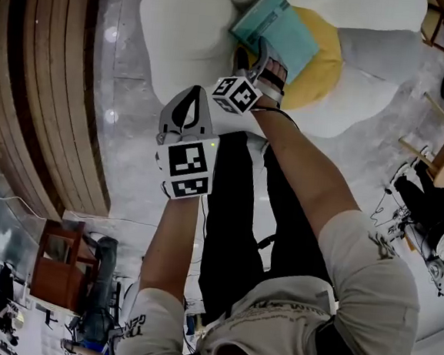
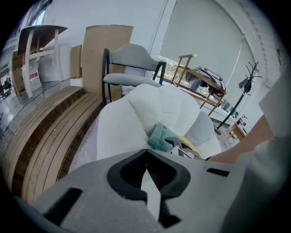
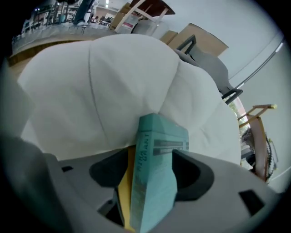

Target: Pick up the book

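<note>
A teal book (image 1: 274, 27) lies on a yellow cushion (image 1: 320, 65) in the hollow of a big white soft seat (image 1: 181, 30). My right gripper (image 1: 252, 56) reaches down onto the book's near edge. In the right gripper view the book (image 3: 157, 173) stands spine-up between the jaws of the right gripper (image 3: 154, 159). The jaws are spread wide, and the yellow cushion (image 3: 123, 191) shows in a gap beside the left one. My left gripper (image 1: 188, 104) hangs nearer to me, above the floor in front of the seat. Its tips meet with nothing between them. The left gripper view shows the left gripper (image 2: 146, 157) and the book (image 2: 159, 136) beyond it.
Curved wooden steps (image 1: 53, 81) run along the left of the seat. A grey chair (image 2: 132, 63) stands behind the seat, with a wooden rack (image 2: 200, 75) and a coat stand (image 2: 245, 86) further right. A red-brown side table (image 1: 60, 267) stands behind me.
</note>
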Tool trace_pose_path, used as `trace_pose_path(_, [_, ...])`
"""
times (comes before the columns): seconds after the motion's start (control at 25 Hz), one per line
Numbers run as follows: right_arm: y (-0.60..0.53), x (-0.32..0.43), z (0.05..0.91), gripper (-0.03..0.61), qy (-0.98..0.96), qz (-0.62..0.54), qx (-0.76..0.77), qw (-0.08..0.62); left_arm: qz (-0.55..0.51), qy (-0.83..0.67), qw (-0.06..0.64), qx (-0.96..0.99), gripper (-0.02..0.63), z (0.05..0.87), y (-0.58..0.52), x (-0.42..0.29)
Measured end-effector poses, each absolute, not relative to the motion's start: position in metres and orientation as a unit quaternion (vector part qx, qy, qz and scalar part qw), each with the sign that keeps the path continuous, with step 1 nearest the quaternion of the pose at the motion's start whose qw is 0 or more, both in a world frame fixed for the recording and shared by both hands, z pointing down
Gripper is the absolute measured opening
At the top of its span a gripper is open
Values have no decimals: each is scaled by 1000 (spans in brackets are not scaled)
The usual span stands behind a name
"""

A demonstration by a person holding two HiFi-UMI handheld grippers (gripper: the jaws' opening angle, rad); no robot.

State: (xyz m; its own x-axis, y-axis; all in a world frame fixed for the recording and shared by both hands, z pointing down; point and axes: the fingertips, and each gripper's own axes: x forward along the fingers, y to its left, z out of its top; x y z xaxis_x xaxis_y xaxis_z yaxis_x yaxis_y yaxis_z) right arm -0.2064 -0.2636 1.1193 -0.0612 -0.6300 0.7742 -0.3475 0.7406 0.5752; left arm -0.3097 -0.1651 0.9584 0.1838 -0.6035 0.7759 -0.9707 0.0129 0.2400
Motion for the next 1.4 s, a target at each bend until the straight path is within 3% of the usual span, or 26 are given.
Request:
trace_pose_path(0.36, [-273, -197, 1140, 275, -669, -167, 342, 639, 240, -583, 388, 672, 14, 965, -160, -310])
trace_pose_path(0.8, [-281, -189, 1124, 272, -673, -190, 347, 625, 237, -578, 389, 677, 14, 971, -146, -314])
trace_pose_path(1.16, [-280, -169, 1082, 202, -667, -194, 355, 625, 223, -588, 370, 684, 14, 940, -162, -307])
trace_pose_path(1.4, [-286, -149, 1048, 187, -676, -189, 366, 610, 221, -584, 351, 698, 14, 914, -180, -290])
